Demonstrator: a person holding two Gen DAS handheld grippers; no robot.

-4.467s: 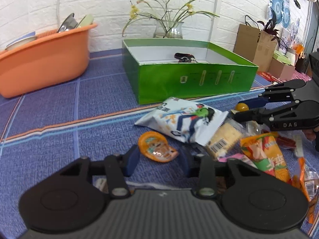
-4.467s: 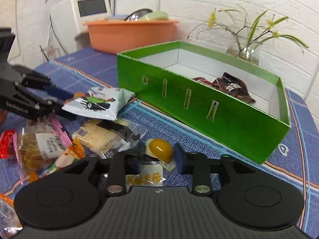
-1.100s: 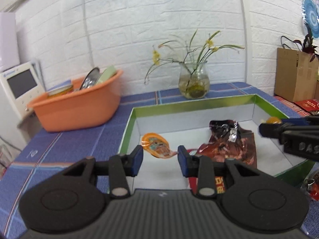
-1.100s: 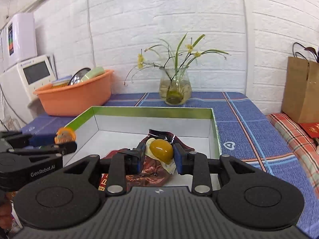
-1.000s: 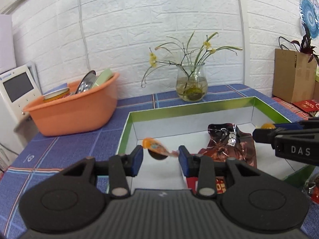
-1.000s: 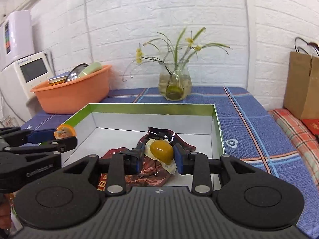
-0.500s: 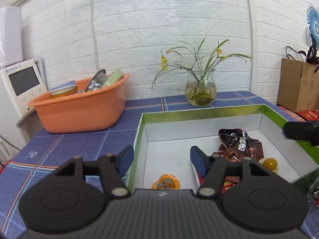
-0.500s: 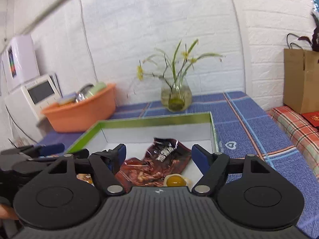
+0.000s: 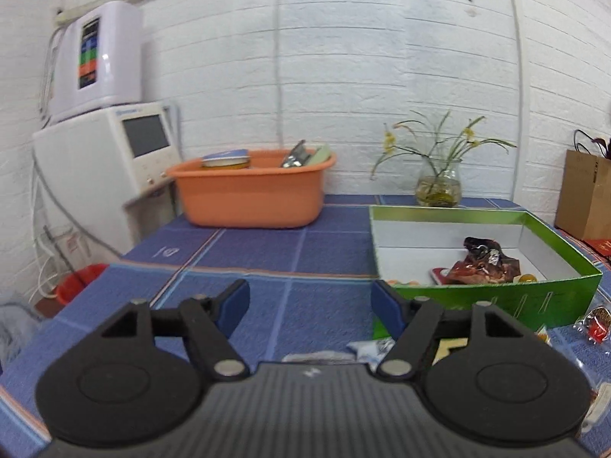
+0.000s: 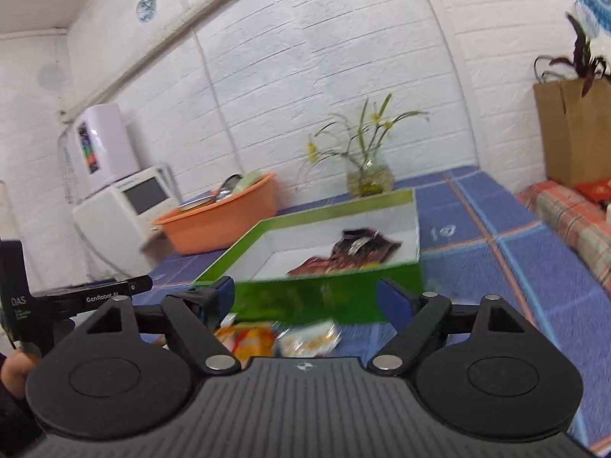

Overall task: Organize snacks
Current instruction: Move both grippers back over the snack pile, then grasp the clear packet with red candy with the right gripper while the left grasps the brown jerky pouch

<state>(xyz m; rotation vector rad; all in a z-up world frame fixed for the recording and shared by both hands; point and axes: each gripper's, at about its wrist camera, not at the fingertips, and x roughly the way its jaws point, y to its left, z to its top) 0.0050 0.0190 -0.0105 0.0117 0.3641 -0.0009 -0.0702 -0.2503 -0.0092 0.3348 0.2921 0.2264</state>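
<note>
The green box stands on the blue tablecloth and shows in the right wrist view too. Inside lie dark red snack packets, a yellow jelly cup and an orange jelly cup by the near wall. My left gripper is open and empty, left of and in front of the box. My right gripper is open and empty in front of the box. Loose snacks lie below it: an orange packet and a clear one. More snacks lie right of the box.
An orange basin with dishes stands at the back left, a glass vase of flowers behind the box. A white appliance is at the left edge, a brown paper bag at the right. The left gripper's body shows left in the right wrist view.
Both grippers opened and dropped their jelly cups into the box, then pulled back out of it toward the front of the table. The left one swung left.
</note>
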